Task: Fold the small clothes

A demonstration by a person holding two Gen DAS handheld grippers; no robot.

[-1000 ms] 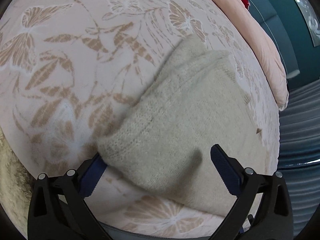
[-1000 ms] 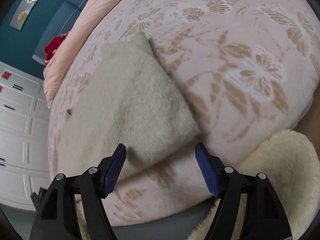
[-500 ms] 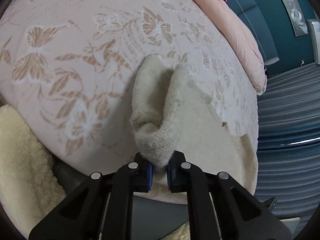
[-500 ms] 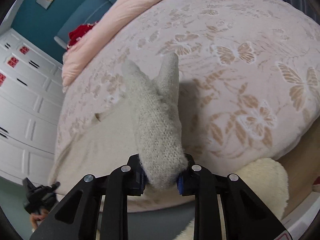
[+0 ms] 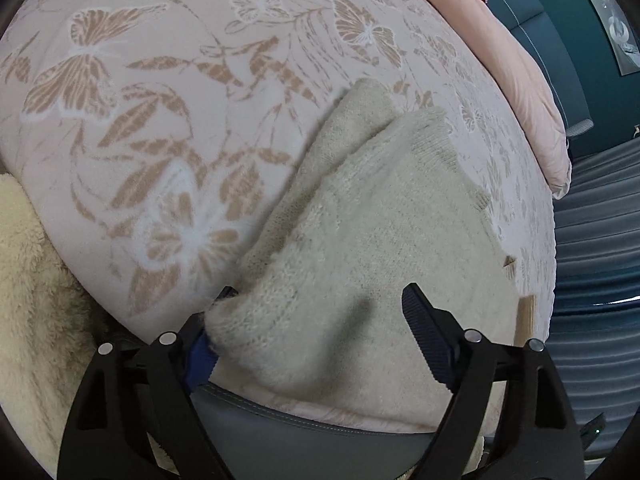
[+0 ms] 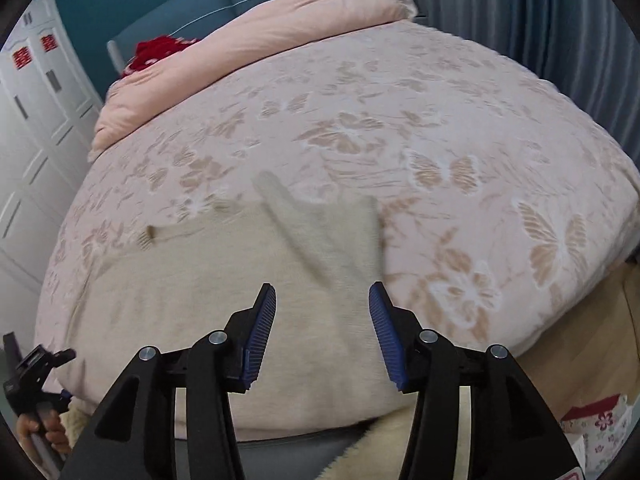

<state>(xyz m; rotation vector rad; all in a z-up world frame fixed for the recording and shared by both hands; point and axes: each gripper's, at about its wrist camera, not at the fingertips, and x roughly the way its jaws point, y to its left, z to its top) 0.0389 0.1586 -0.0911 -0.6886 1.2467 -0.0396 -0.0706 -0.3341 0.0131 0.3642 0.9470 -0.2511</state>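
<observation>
A small cream knitted sweater (image 5: 372,240) lies on the pink butterfly-print bedspread (image 5: 160,80) near the bed's front edge. Its right part is folded over onto the body. My left gripper (image 5: 316,320) is open, its fingers astride the near folded edge of the sweater, with knit lying over the left finger's tip. In the right wrist view the sweater (image 6: 208,280) lies flat with the folded flap (image 6: 324,232) on top. My right gripper (image 6: 322,316) is open and empty, just above the sweater's near part.
A rolled pink duvet (image 6: 256,36) and a red item (image 6: 160,50) lie at the bed's head. Fluffy cream fabric (image 5: 28,300) hangs off the bed's near left edge. White wardrobe doors (image 6: 28,120) stand on the left, blue curtains (image 6: 560,20) on the right.
Half a second ago both grippers were shut on bunched, lifted sweater fabric. Now both have opened and the fabric has dropped flat as a fold. The right gripper has drawn back.
</observation>
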